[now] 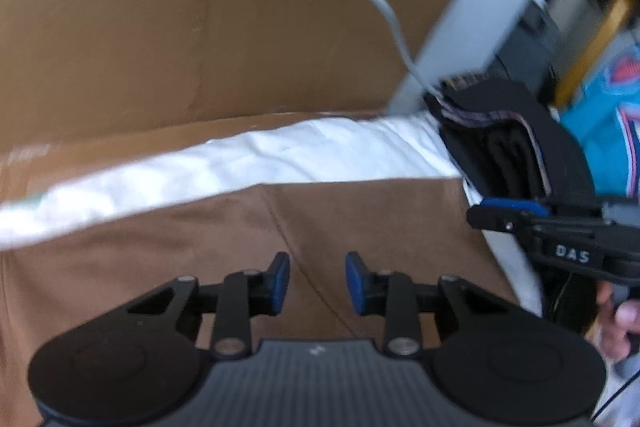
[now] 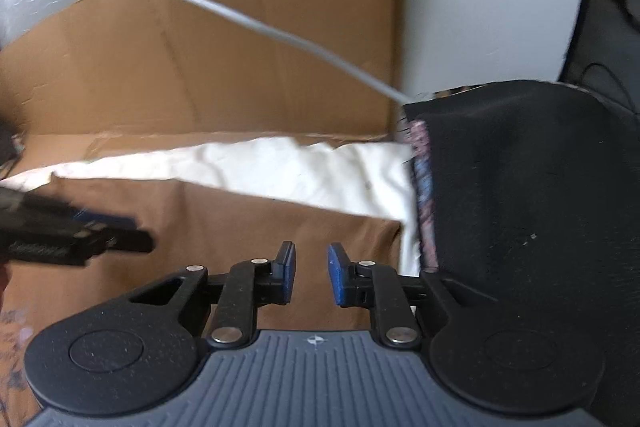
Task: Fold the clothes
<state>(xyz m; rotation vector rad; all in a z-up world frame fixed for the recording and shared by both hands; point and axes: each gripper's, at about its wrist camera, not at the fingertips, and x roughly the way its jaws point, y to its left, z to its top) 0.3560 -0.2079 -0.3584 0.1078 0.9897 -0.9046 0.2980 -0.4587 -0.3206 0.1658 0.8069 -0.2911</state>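
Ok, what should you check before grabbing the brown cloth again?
1. Left gripper open, nothing between the pads: ok.
2. Right gripper open, nothing held: ok.
3. Brown cloth lying flat below both grippers: ok.
4. Grey cable away from the cloth: ok; it crosses the cardboard box behind.
5. Black clothes pile clear of the brown cloth: cannot tell.
6. Pictures sharp enough to pick an edge: not ok, blurred.

- The brown cloth (image 1: pixel 240 247) runs out past the left edge and under the left gripper's (image 1: pixel 317 283) body.
- Beside the cloth, the right gripper (image 1: pixel 560 231) is cut by the right edge; its jaws cannot be read.
- In the right wrist view the left gripper (image 2: pixel 80 235) above the cloth is smeared by blur.
- The dark pile (image 2: pixel 520 179) right of the cloth is cut off.
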